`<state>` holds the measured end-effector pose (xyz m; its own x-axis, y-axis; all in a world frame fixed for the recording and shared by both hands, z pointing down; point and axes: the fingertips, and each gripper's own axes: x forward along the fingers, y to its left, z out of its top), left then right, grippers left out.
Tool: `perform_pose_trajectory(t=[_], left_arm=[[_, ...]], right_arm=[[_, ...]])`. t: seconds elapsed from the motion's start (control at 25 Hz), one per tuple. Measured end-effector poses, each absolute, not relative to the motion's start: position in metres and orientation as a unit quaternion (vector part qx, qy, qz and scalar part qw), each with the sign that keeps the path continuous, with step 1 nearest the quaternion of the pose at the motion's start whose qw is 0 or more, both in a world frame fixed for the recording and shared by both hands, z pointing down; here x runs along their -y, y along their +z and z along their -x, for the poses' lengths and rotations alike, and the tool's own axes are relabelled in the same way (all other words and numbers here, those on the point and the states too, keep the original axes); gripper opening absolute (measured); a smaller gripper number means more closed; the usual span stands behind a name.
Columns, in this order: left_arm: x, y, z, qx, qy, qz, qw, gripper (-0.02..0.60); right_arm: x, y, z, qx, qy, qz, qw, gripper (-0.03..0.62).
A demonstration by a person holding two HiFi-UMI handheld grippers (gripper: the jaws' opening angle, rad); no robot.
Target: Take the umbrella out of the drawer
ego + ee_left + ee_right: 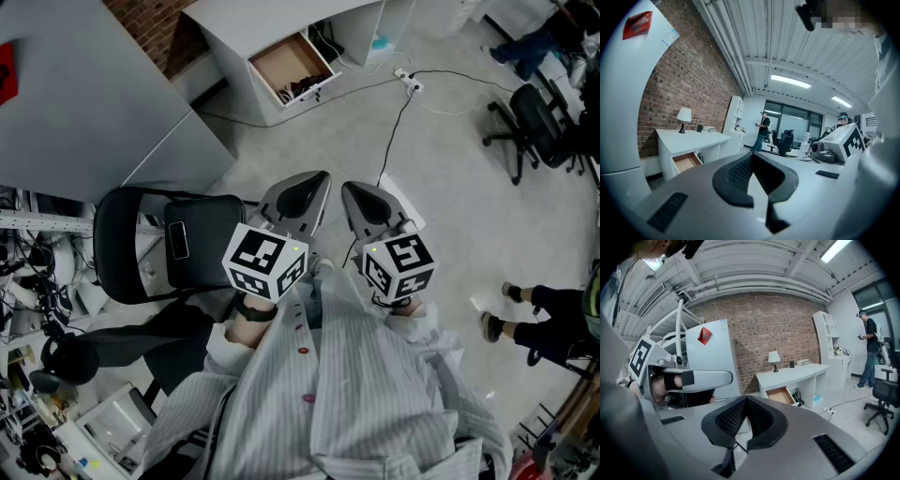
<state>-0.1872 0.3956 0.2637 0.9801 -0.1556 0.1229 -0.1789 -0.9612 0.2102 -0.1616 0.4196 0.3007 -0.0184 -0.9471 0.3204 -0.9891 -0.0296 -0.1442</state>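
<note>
Both grippers are out in front, side by side, noses aimed across the floor at the drawer (281,61). The left gripper (751,155) has its jaws pressed tip to tip with nothing between them. It's the same with the right gripper (746,398): pads together and empty.

The drawer hangs open out of the white desk (246,21), and the umbrella (302,88) is a dark shape at the drawer's front end, too small to read in detail.

Grey floor (309,141) lies between the drawer and the grippers. A black cable (397,122) trails across it on the drawer's right, running from a power strip (409,82).

A black chair (141,244) stands well short of the drawer, just beside the left gripper. A big white panel (66,112) stands left of the drawer, against the brick wall (778,329). Above the drawer, a lamp (774,357) is on the desk top. A rolling office chair (527,120) stands far off to the drawer's right, with a person (871,352) over that way too.
</note>
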Motion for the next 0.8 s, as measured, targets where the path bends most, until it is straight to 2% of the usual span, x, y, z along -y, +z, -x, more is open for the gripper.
perform_pose_trajectory(t=[0.8], left_arm=[[-0.41,0.27,0.159,0.105,0.056,-0.988,0.103,0.008]], right_arm=[[-0.444,0.314,0.127,0.693,0.174,-0.698,0.052,0.034]])
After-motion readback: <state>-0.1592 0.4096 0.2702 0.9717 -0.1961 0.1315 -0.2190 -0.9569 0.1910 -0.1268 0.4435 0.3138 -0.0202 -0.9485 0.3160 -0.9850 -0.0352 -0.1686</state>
